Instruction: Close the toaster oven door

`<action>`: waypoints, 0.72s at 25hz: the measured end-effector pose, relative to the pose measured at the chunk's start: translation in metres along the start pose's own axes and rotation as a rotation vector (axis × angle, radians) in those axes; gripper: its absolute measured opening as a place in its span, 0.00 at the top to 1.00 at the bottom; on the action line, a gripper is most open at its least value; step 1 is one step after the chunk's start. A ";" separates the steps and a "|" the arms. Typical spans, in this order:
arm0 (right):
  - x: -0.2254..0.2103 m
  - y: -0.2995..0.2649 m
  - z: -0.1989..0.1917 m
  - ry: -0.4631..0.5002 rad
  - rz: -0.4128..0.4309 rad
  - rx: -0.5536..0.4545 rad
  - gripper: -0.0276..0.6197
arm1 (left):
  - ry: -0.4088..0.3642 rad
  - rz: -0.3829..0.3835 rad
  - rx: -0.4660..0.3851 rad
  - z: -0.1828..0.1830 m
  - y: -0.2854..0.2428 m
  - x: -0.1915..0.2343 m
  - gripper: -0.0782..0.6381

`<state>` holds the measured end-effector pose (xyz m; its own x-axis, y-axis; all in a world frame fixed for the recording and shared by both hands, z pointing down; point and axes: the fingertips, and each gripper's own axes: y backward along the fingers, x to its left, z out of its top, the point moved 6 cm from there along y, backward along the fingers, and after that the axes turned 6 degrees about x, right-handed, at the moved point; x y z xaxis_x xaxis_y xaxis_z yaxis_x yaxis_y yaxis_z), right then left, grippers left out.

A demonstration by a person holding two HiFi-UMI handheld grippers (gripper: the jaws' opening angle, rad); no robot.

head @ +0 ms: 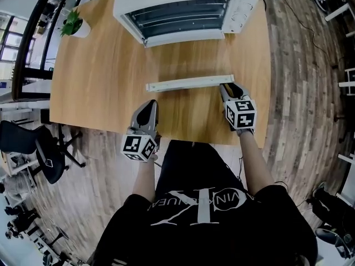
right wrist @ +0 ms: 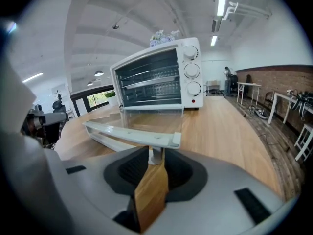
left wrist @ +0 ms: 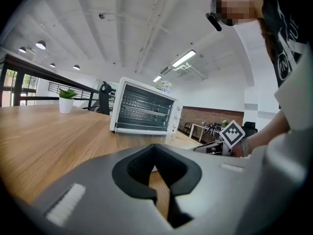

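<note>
**White toaster oven, door down, right gripper on its handle**

Boxy white metal toaster oven (head: 183, 13) sits at far edge of wood-grain desk (head: 100, 87), toward far-right corner. It has wire racks inside & three round knobs on its right side. Its clear glass door (head: 183, 59) lies open & flat toward the near edge, ending in a long pale bar handle (head: 188, 83) mid-desk. Right gripper (head: 226, 87), smooth grey w/ dark pads, is at handle's right end, jaws clenched on the short post under the bar. Left gripper (head: 148, 108) is by near edge, tips pressed together, nothing between. Small white pot w/ green plant (head: 75, 25) is at far-left corner
</note>
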<state>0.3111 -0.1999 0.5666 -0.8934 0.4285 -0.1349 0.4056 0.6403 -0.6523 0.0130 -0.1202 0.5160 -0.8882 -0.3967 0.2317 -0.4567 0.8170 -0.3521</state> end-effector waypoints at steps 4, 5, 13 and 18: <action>-0.003 0.002 0.003 0.003 -0.031 -0.038 0.83 | -0.010 0.022 -0.016 0.009 0.002 0.014 0.88; -0.003 0.005 0.004 0.011 -0.034 -0.052 0.83 | -0.009 0.029 -0.021 0.011 0.003 0.015 0.88; 0.002 0.025 0.031 0.068 -0.032 -0.165 0.83 | 0.000 0.073 -0.032 0.009 0.014 0.025 0.88; 0.003 0.032 0.047 0.076 -0.023 -0.229 0.83 | -0.004 0.068 -0.048 0.014 0.011 0.024 0.88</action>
<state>0.3123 -0.2074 0.5104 -0.8891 0.4537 -0.0599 0.4266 0.7743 -0.4673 -0.0140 -0.1267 0.5046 -0.9175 -0.3407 0.2052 -0.3921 0.8612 -0.3235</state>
